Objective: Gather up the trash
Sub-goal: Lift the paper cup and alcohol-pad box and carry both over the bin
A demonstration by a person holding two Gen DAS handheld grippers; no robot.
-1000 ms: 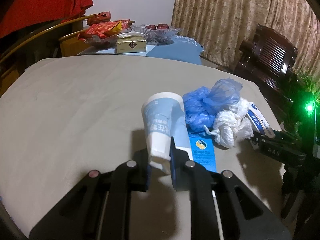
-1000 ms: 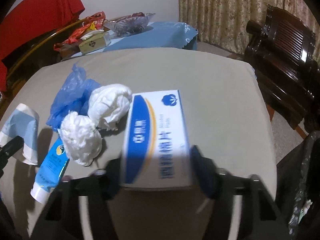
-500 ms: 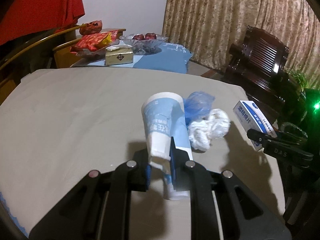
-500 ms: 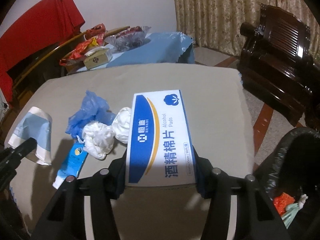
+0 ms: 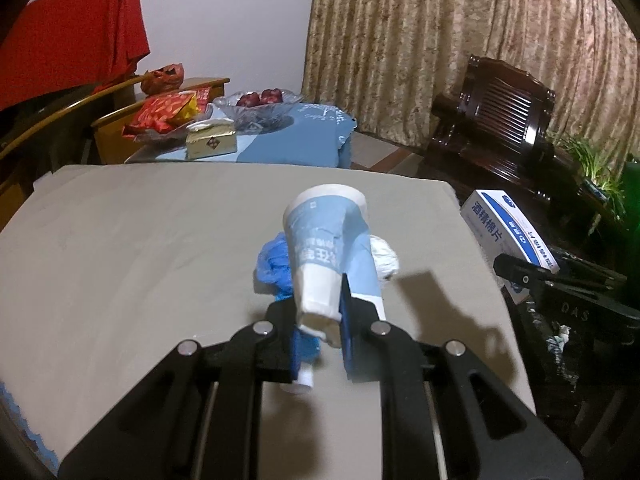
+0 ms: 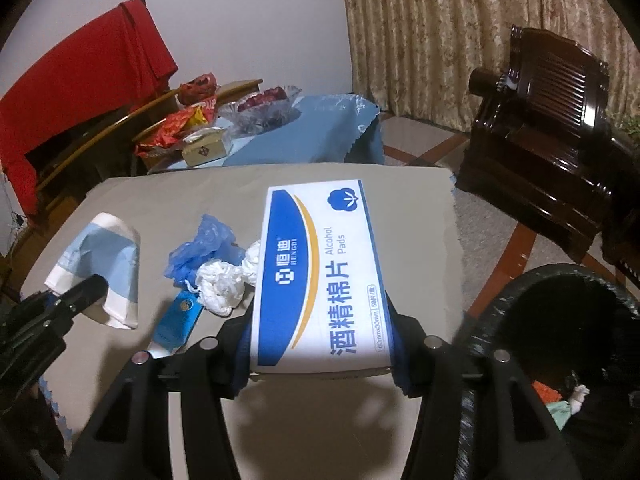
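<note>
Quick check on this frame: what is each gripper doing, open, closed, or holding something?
Left gripper: closed on the crushed paper cup, held above the table.
Right gripper: closed on the alcohol pads box, lifted off the table.

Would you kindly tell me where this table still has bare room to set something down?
The grey tablecloth lies bare across its whole left half and along the far edge toward the blue-covered side table. It is crowded mid-right: a crumpled blue plastic bag, white tissue wads and a blue tube lie clustered together.
</note>
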